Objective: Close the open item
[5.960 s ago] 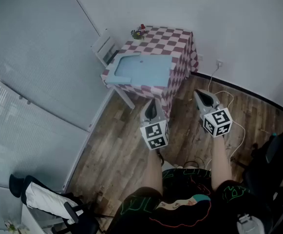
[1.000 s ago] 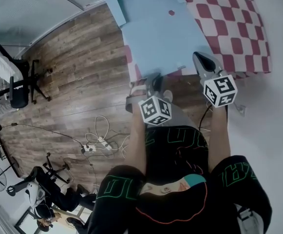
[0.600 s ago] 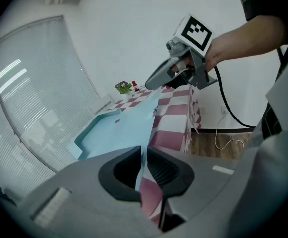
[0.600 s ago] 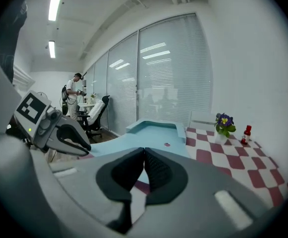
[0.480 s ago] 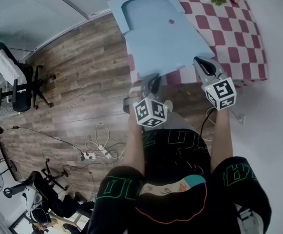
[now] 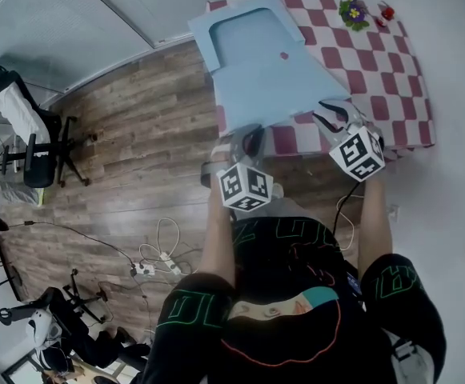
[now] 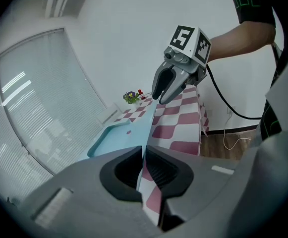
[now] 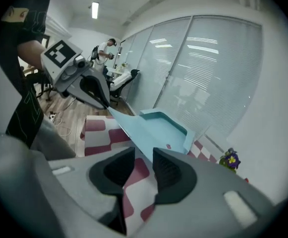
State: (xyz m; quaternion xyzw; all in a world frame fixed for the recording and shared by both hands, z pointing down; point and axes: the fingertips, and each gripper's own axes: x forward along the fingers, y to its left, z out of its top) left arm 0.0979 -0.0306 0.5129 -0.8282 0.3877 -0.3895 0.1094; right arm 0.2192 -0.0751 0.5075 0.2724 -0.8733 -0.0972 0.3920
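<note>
A flat light-blue box is seen lying open on a table covered with a pink-and-white checked cloth, its big flap spread out toward the person. The flap's near edge is pinched by the left gripper, whose jaws have just been closing on it. The flap's right corner is straddled by the right gripper, jaws just opened and loose around it. Flowers are parked at the far corner, and cables are strewn over the wood floor.
</note>
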